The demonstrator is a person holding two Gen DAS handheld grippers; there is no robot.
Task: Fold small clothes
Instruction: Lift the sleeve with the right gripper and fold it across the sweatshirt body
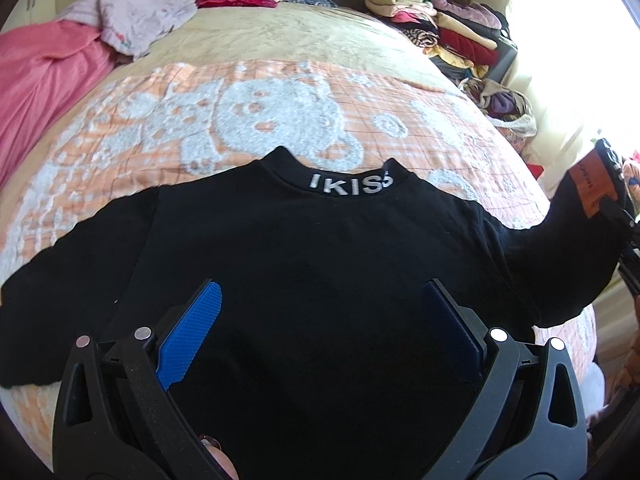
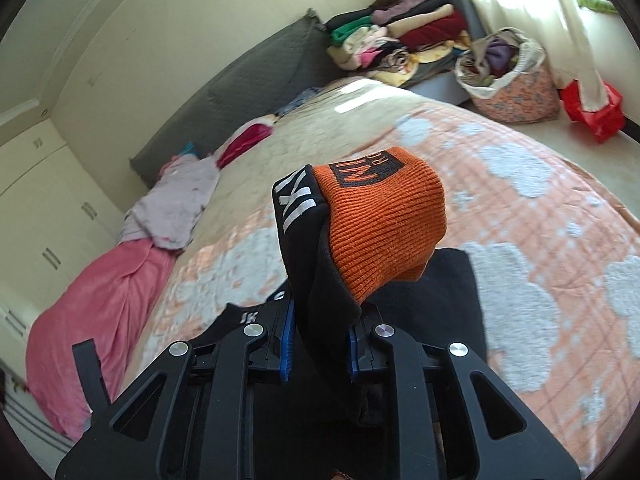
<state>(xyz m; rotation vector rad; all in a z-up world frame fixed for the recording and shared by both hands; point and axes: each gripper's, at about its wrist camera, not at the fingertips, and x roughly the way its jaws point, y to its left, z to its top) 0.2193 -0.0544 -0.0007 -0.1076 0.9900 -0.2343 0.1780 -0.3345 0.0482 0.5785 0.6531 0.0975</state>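
A small black sweatshirt (image 1: 320,264) with white collar lettering lies spread on the orange-and-white blanket (image 1: 240,112). My left gripper (image 1: 322,300) hovers over its chest, blue pads wide apart and open, nothing between them. The shirt's right sleeve (image 1: 560,248) is lifted off the bed at the right edge, where my right gripper (image 1: 624,236) holds it. In the right wrist view my right gripper (image 2: 320,344) is shut on that black sleeve (image 2: 320,272), whose orange ribbed cuff (image 2: 384,232) sticks up above the fingers.
Unfolded pale pink clothes (image 1: 140,12) and a pink sheet (image 1: 44,80) lie at the far left of the bed. A stack of folded clothes (image 1: 440,24) stands at the far right. A floral basket (image 2: 516,80) of fabric sits on the floor beside it.
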